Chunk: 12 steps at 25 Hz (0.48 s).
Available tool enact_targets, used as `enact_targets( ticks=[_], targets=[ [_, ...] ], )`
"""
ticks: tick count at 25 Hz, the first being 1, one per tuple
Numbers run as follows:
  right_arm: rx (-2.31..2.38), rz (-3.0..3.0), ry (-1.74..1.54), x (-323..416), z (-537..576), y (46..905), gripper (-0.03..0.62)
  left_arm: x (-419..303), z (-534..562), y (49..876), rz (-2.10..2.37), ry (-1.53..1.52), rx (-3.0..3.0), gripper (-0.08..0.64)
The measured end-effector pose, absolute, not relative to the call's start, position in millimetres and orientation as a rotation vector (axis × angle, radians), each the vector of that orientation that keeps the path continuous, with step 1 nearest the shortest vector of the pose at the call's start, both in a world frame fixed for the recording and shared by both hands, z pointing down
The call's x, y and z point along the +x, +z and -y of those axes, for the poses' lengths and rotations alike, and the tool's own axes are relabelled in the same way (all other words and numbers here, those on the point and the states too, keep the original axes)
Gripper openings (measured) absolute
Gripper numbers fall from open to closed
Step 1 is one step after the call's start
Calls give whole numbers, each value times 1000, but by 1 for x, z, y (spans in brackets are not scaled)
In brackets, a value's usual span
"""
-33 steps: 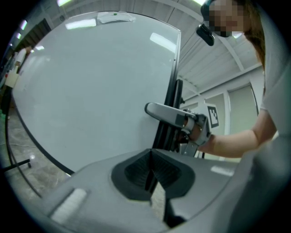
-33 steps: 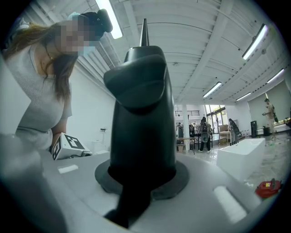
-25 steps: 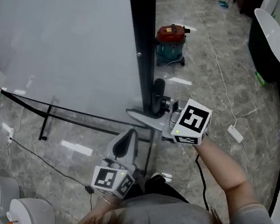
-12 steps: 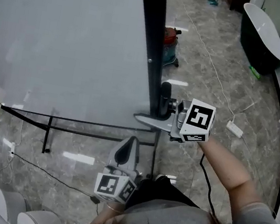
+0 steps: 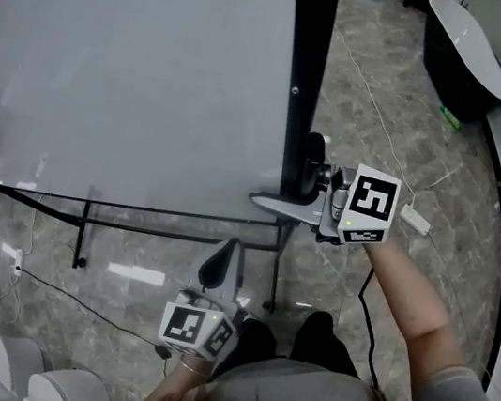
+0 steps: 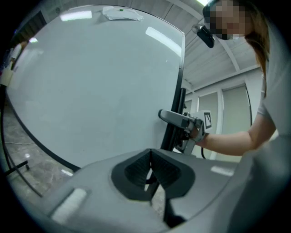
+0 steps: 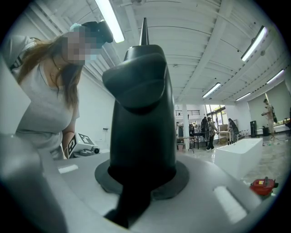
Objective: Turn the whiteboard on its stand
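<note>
Filling the head view from 9 to 12 o'clock, the whiteboard [image 5: 131,61] shows a pale, blank face, with its black side frame [image 5: 301,80] running straight down from 12 o'clock to just right of centre. The right gripper [image 5: 292,190] sits at the lower end of that frame, at about 2 o'clock from centre. Its jaws are closed onto the black edge, one dark pad on the far side and the grey jaw under the corner. In the right gripper view the black frame fills the space between its jaws. The left gripper [image 5: 222,259] hangs at 6 o'clock, apart from the board and pointing up toward its lower edge. In the left gripper view its jaws are pressed together with nothing between them. Thin black bars of the stand [image 5: 84,229] show under the board at 8 o'clock. On the marble floor [image 5: 387,123] a white power strip [image 5: 414,217] lies at 3 o'clock, and a black-and-white bathtub [image 5: 466,50] stands at 1 o'clock.
</note>
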State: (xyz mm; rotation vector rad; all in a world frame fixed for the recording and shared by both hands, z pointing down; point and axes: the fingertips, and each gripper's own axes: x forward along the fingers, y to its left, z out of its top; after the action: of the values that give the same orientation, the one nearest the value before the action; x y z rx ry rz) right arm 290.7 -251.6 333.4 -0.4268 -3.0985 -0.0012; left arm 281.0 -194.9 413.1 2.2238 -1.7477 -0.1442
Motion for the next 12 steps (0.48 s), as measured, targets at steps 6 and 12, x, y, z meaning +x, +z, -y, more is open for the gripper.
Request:
enact_targets(
  ticks=[6,12],
  targets=[
    [-414,3096,3,290,252,333,86,289,196,405,1821,-192,2165,-5],
    [-424,3096,0,321,255,335,86,324,192,407,1863,-196,2135,-5]
  ],
)
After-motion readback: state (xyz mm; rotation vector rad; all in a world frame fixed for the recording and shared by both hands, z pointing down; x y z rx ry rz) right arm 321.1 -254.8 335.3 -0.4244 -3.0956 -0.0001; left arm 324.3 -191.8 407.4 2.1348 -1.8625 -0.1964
